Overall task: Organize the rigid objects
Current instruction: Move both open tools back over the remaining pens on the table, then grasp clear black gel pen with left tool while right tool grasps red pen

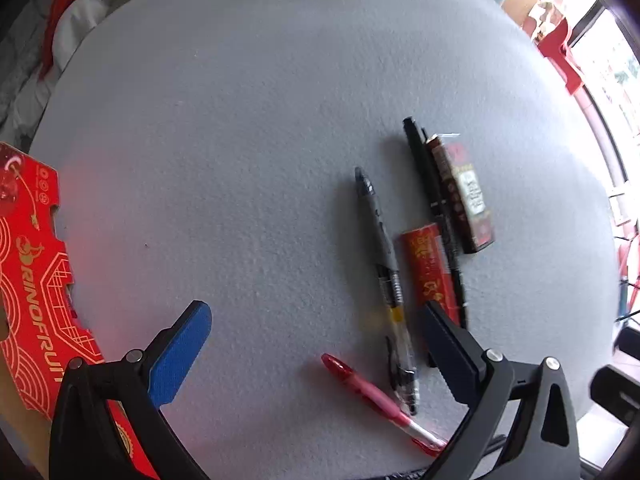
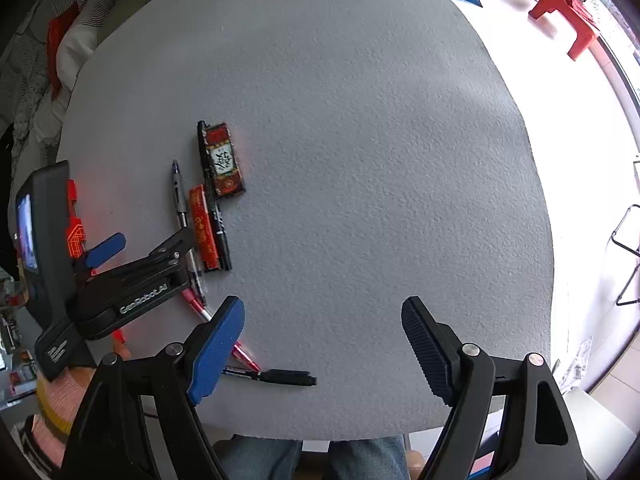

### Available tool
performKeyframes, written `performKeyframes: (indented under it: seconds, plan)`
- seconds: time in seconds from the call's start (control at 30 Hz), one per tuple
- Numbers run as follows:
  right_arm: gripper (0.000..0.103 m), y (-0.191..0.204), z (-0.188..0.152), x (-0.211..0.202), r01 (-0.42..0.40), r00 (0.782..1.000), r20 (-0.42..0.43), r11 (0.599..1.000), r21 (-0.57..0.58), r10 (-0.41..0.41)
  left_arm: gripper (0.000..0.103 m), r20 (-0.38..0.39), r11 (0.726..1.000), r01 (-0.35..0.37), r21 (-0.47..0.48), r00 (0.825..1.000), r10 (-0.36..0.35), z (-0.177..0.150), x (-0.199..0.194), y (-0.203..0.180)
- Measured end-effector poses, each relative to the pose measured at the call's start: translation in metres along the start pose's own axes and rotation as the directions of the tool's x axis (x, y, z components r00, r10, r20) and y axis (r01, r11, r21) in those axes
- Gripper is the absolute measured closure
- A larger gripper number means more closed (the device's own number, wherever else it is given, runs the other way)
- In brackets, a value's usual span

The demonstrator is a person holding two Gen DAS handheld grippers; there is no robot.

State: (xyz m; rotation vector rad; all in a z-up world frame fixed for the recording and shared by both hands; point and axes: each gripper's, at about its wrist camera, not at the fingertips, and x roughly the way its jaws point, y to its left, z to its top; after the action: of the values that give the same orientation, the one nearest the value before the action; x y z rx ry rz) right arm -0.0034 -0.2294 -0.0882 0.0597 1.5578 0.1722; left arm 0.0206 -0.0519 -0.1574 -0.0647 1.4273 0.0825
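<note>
Several rigid items lie on the grey table (image 1: 260,140). A grey gel pen (image 1: 383,256), a red slim box (image 1: 430,272), a black marker (image 1: 434,208) and a dark patterned box (image 1: 464,192) lie side by side. A red pen (image 1: 372,396) lies nearer. My left gripper (image 1: 316,328) is open and empty above the table, its right finger over the red box's near end. My right gripper (image 2: 324,320) is open and empty. In the right wrist view the left gripper (image 2: 140,248) hovers over the pens, and a dark marker (image 2: 280,377) lies near my left finger.
A red printed carton (image 1: 36,280) stands at the table's left edge. A red plastic chair (image 2: 568,12) stands on the floor beyond the table. Bedding (image 2: 44,40) lies at the far left. The person's knees (image 2: 320,460) show below the table's near edge.
</note>
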Motion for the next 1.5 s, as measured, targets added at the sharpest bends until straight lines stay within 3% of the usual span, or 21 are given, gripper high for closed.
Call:
performKeyframes:
  seconds: [0.13, 0.27, 0.5, 0.53, 0.57, 0.6, 0.73, 0.8, 0.83, 0.9, 0.97, 1.07, 1.17, 1.23, 1.4, 1.5]
  plan:
    - [0.021, -0.003, -0.002, 0.005, -0.016, 1.0, -0.016, 0.999, -0.037, 0.016, 0.0, 0.02, 0.998, -0.042, -0.045, 0.999, 0.043, 0.001, 0.005, 0.015]
    - [0.021, 0.028, -0.012, 0.021, -0.029, 0.999, -0.045, 0.981, -0.191, 0.021, 0.0, 0.022, 0.998, -0.022, -0.057, 0.999, 0.024, 0.004, 0.008, 0.023]
    - [0.021, 0.103, -0.042, 0.052, -0.018, 1.0, -0.029, 0.853, -0.522, 0.003, 0.0, 0.016, 0.995, 0.018, -0.098, 1.0, -0.017, 0.005, 0.013, 0.042]
    - [0.03, 0.11, -0.044, 0.056, -0.011, 1.0, -0.02, 0.835, -0.55, 0.001, 0.0, 0.018, 0.995, 0.019, -0.096, 1.0, -0.017, 0.004, 0.013, 0.044]
    - [0.046, 0.116, -0.046, 0.06, -0.007, 1.0, -0.012, 0.821, -0.571, 0.001, 0.0, 0.019, 0.995, 0.019, -0.095, 1.0, -0.018, 0.004, 0.013, 0.045]
    - [0.054, 0.121, -0.048, 0.063, -0.006, 1.0, -0.008, 0.809, -0.588, 0.002, 0.0, 0.022, 0.995, 0.019, -0.101, 1.0, -0.017, 0.004, 0.014, 0.048]
    - [0.059, 0.131, -0.045, 0.072, 0.002, 1.0, -0.003, 0.792, -0.61, -0.005, 0.0, 0.032, 0.994, 0.02, -0.105, 0.999, -0.017, 0.005, 0.017, 0.072]
    - [0.071, 0.13, -0.051, 0.073, 0.019, 1.0, 0.01, 0.767, -0.641, -0.016, 0.0, 0.033, 0.994, 0.02, -0.105, 0.999, -0.016, 0.003, 0.018, 0.076]
    - [0.083, 0.13, -0.054, 0.073, 0.041, 0.999, 0.024, 0.744, -0.666, -0.033, 0.0, 0.031, 0.994, 0.018, -0.112, 0.999, -0.014, 0.003, 0.019, 0.077]
    - [0.083, 0.129, -0.058, 0.073, 0.104, 0.995, 0.064, 0.705, -0.701, -0.082, 0.0, 0.02, 0.989, 0.012, -0.144, 1.0, -0.009, 0.003, 0.02, 0.079]
    - [0.083, 0.114, -0.052, 0.071, 0.113, 0.993, 0.057, 0.735, -0.668, -0.101, 0.0, 0.011, 0.984, 0.007, -0.177, 1.0, -0.005, -0.001, 0.029, 0.075]
    - [0.083, 0.069, -0.036, 0.064, 0.159, 0.987, 0.058, 0.816, -0.556, -0.152, 0.0, 0.015, 0.978, 0.002, -0.208, 1.0, 0.001, 0.0, 0.031, 0.066]
    - [0.083, 0.031, -0.023, 0.059, 0.139, 0.989, 0.019, 0.886, -0.443, -0.146, 0.0, 0.01, 0.97, -0.003, -0.243, 1.0, 0.005, -0.002, 0.033, 0.056]
    - [0.083, 0.022, -0.018, 0.057, 0.12, 0.992, 0.008, 0.898, -0.424, -0.129, 0.0, -0.003, 0.954, -0.011, -0.301, 1.0, 0.011, -0.006, 0.034, 0.054]
    - [0.083, 0.026, -0.019, 0.056, 0.133, 0.99, 0.012, 0.882, -0.453, -0.143, 0.0, -0.053, 0.892, -0.035, -0.451, 0.999, 0.012, -0.01, 0.039, 0.059]
    - [0.083, 0.023, -0.018, 0.057, 0.118, 0.991, 0.004, 0.889, -0.443, -0.13, 0.0, -0.042, 0.895, -0.036, -0.445, 0.999, 0.019, -0.006, 0.039, 0.051]
